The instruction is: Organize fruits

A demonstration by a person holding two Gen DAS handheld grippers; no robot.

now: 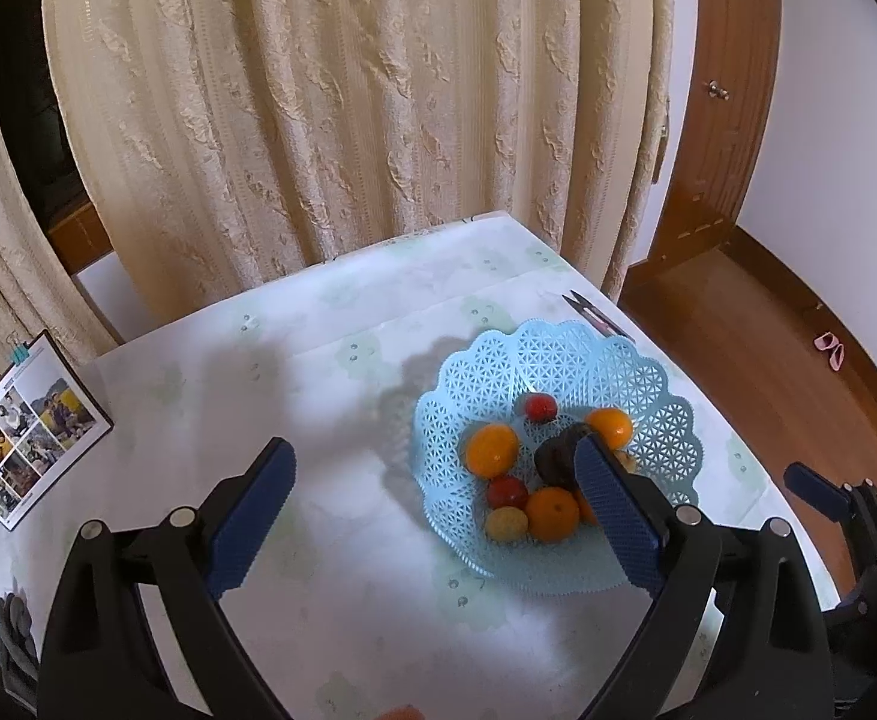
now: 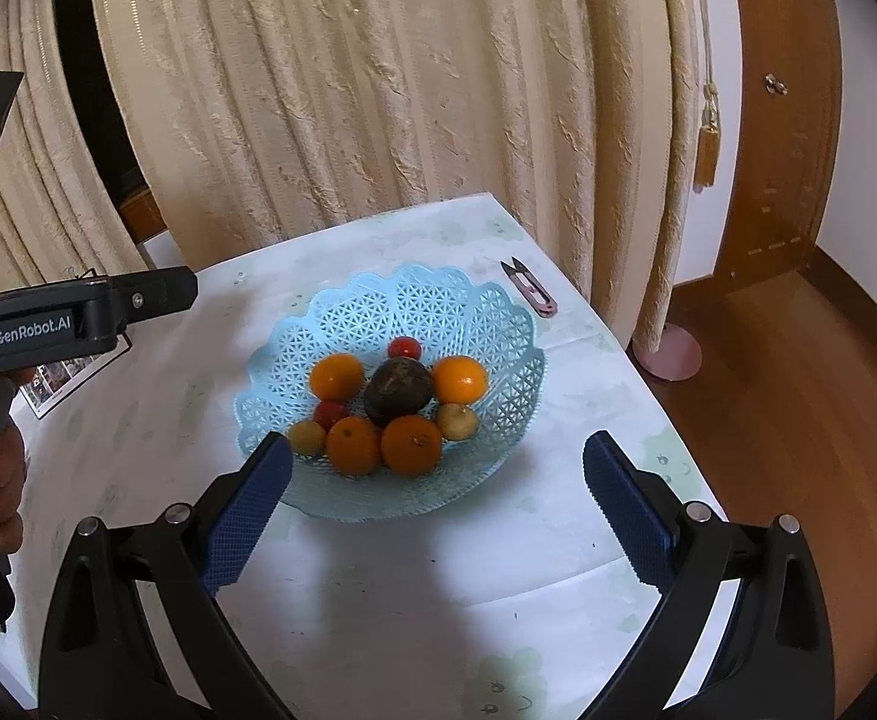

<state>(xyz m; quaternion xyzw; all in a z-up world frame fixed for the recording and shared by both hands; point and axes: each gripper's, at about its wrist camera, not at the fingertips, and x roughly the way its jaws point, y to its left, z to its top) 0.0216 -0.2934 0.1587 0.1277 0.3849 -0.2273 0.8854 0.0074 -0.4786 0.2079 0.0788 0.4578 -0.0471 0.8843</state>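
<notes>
Beside cream curtains (image 2: 378,90), table (image 2: 408,570) bears fruit basket (image 2: 498,324); both tongs (image 1: 432,486) (image 2: 435,480) wide.

My feeds show soft daylight glowing through the curtain (image 1: 348,108), washing out the tablecloth (image 2: 378,588). Shadows fall toward me. Fisheye bends the edges; corners go black.

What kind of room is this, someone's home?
Most likely a lived-in home, perhaps a dining or sitting room. A table under a patterned cloth stands against long cream curtains, with a wooden floor beside it. A blue basket of fruit and a photo calendar sit on it.
</notes>
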